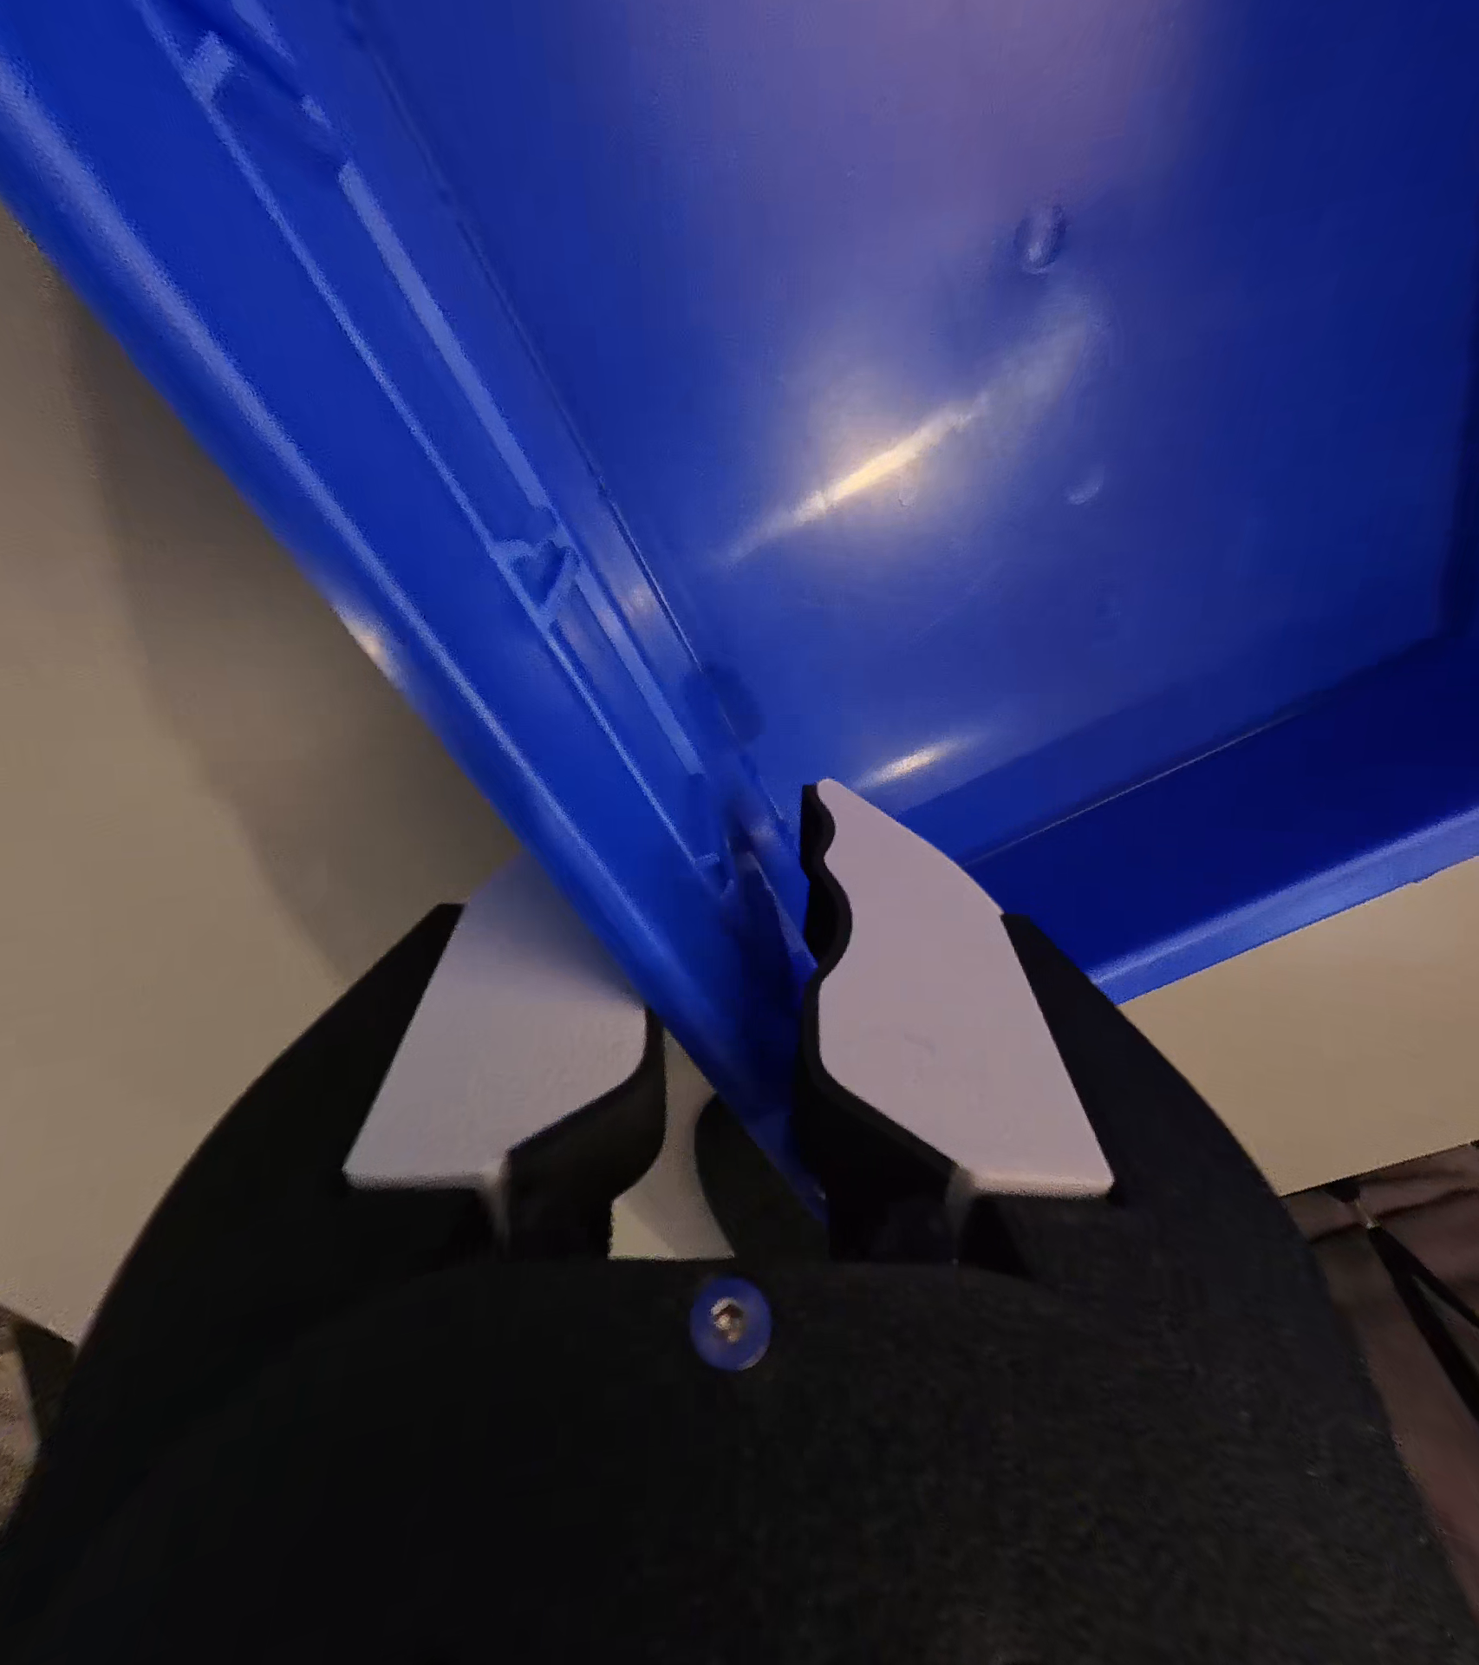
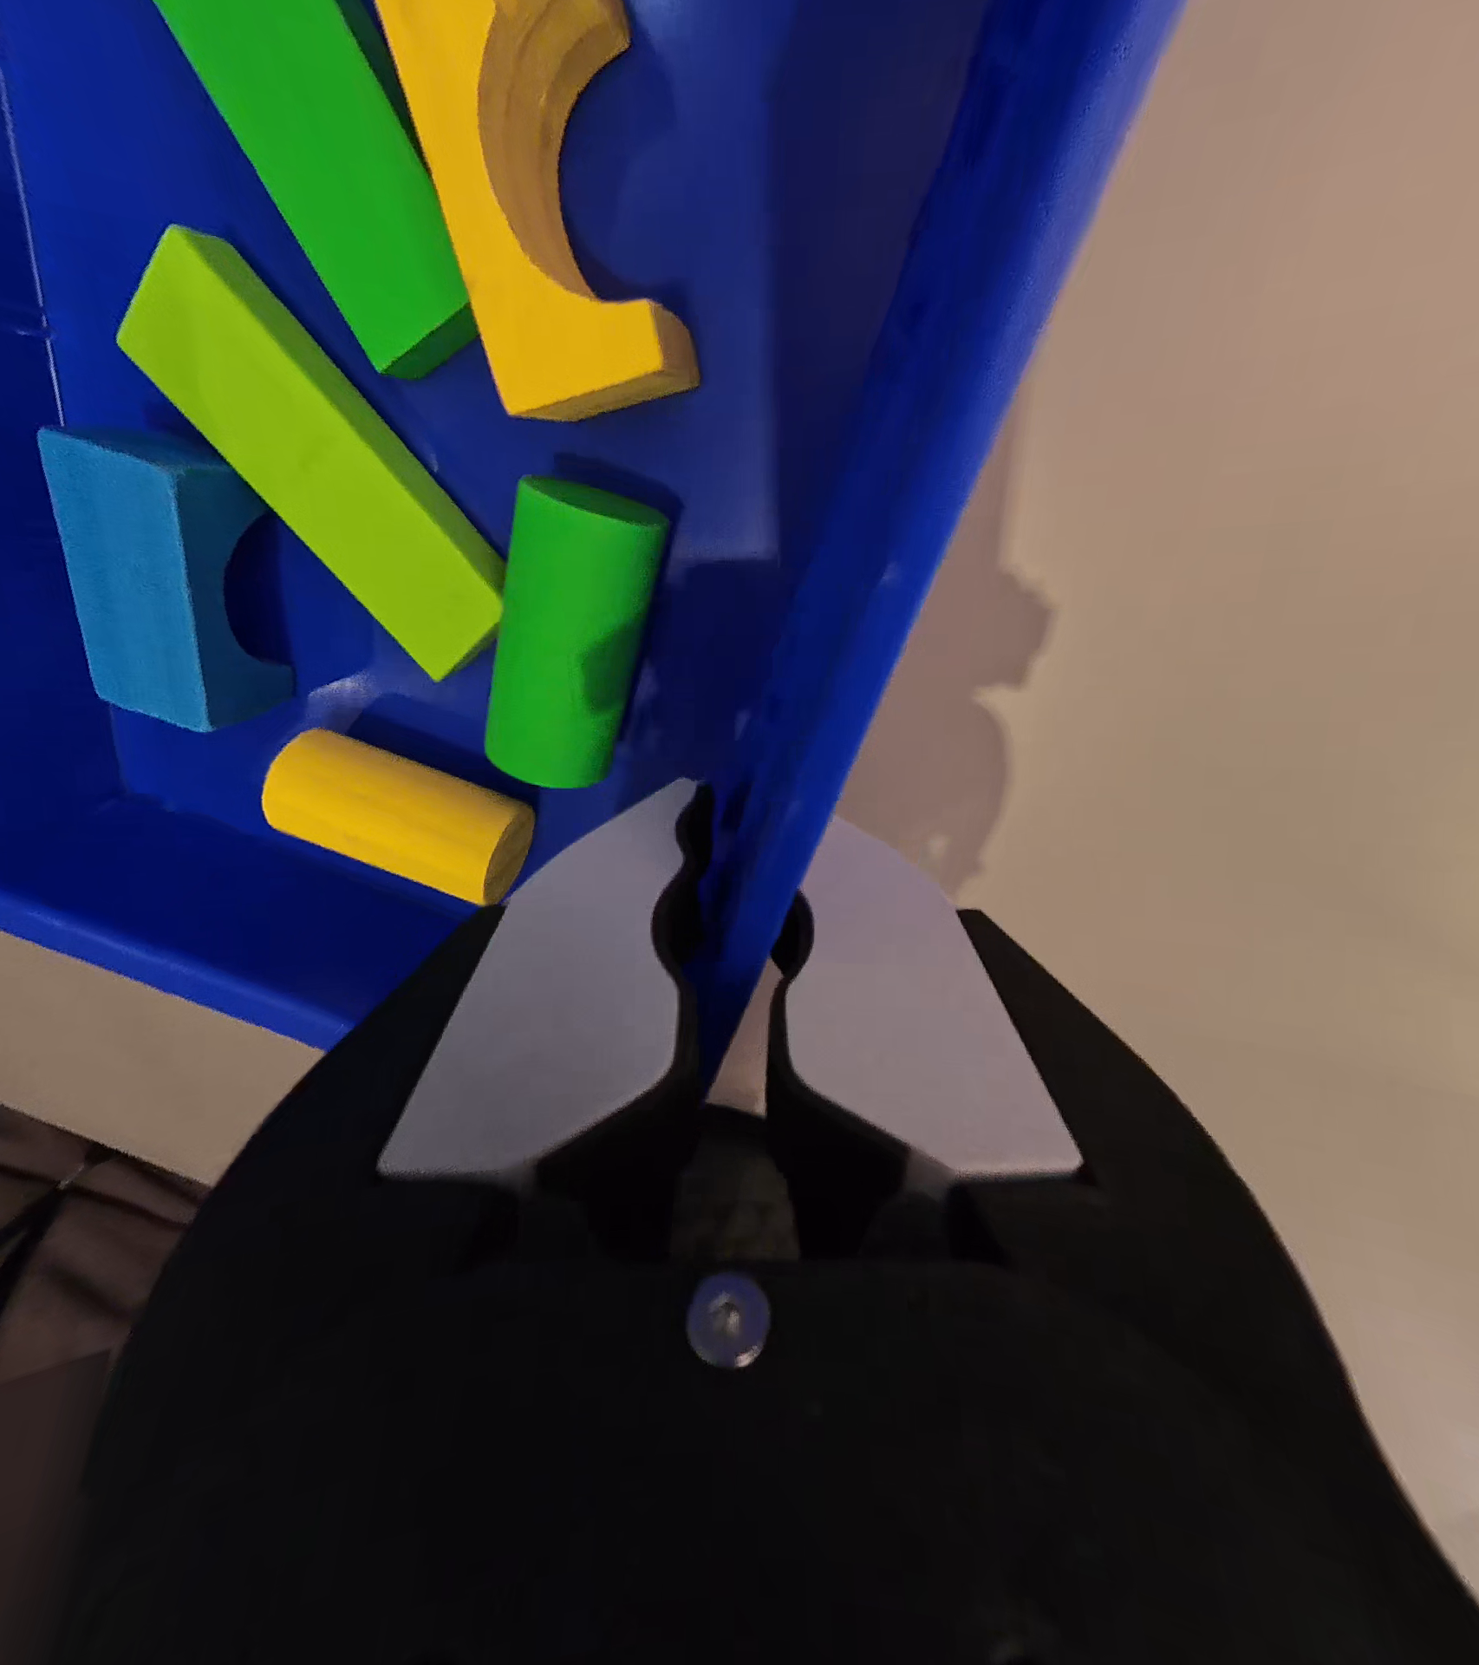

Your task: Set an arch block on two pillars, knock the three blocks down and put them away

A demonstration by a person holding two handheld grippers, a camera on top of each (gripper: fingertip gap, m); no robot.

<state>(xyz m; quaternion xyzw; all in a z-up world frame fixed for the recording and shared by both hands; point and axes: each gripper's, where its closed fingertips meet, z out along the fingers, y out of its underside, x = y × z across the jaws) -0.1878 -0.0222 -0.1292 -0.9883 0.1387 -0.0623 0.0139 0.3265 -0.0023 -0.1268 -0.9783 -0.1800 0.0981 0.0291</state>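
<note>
Both jaws pinch opposite walls of the blue bin (image 1: 1033, 378) (yellow arch block (image 2: 529, 225) lies inside, apart).

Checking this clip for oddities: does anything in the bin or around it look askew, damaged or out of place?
No damage shows. The blocks lie jumbled in the blue bin: a lime plank leans on the blue arch, and the cylinders lie on their sides. Both grippers, left and right, clamp the bin's walls.

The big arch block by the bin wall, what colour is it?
Yellow, with a bare wood curve: the yellow wooden arch block, clearest in the right wrist view.
</note>
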